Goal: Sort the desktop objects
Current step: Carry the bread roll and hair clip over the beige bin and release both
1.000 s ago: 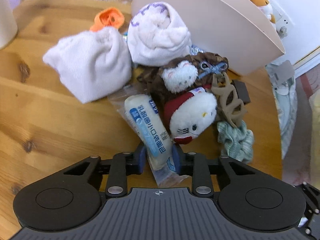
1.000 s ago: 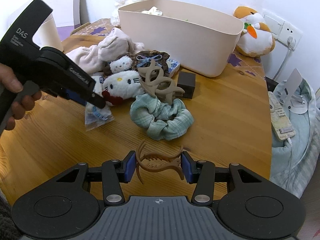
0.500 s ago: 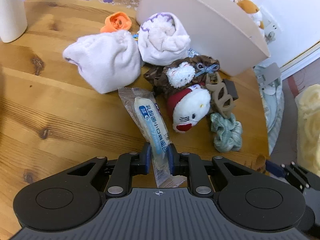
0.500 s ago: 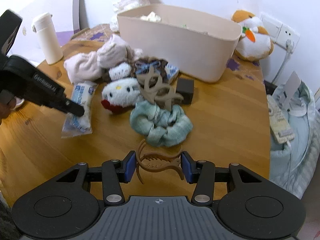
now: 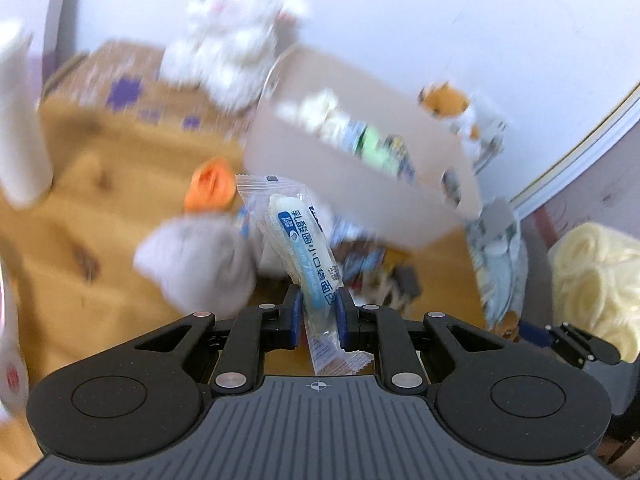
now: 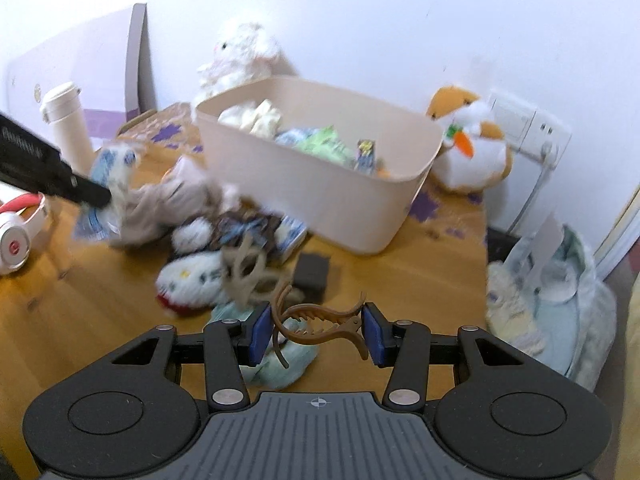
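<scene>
Here the left claw [image 5: 318,312] is pinched tight on the lower end of a clear-wrapped bread packet [image 5: 305,246], which stands clear of the wooden worktop [image 6: 420,276] in front of the beige bin [image 6: 320,184]. The right claw [image 6: 316,334] grips a brown hair clip [image 6: 320,320] by its two ends, also off the worktop. Below lies the unsorted heap: a white cat plush [image 6: 192,280], a tan hair clip [image 6: 248,268], a green scrunchie [image 6: 280,360], rolled socks [image 6: 168,200] and a dark block [image 6: 312,272]. The bin already holds several small things. The left wrist view is blurred.
</scene>
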`<state>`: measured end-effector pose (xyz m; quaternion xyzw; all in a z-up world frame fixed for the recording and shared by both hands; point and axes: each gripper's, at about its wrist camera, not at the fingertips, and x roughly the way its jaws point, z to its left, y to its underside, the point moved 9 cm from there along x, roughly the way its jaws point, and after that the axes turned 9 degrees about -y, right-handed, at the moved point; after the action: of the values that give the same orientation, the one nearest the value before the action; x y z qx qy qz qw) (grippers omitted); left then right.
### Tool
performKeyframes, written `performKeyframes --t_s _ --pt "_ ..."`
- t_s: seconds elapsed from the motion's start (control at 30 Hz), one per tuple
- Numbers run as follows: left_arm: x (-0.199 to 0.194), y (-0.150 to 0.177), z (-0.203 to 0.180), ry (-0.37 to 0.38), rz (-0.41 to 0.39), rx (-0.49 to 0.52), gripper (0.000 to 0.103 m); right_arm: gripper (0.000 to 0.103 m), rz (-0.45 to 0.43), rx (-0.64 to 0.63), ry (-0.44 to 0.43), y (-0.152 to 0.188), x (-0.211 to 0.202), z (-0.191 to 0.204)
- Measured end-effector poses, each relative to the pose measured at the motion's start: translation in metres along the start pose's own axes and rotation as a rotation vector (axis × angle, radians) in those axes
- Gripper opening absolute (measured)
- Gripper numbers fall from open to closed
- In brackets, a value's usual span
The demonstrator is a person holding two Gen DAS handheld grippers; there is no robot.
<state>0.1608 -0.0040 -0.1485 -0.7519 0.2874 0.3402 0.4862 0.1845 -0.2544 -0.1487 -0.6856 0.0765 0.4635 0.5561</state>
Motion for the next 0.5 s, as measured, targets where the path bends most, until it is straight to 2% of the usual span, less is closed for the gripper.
performKeyframes --t_s 0.23,0.5 --pt "-0.003 -0.075 -0.022 0.003 -0.112 0.036 0.017 0.045 -0.088 -0.010 0.043 -0.054 0.001 -0.030" --pt "0.017 -0.140 -0.045 -0.013 -0.175 0.067 0.017 0.045 -0.176 0.017 0.081 -0.112 0.012 -0.061"
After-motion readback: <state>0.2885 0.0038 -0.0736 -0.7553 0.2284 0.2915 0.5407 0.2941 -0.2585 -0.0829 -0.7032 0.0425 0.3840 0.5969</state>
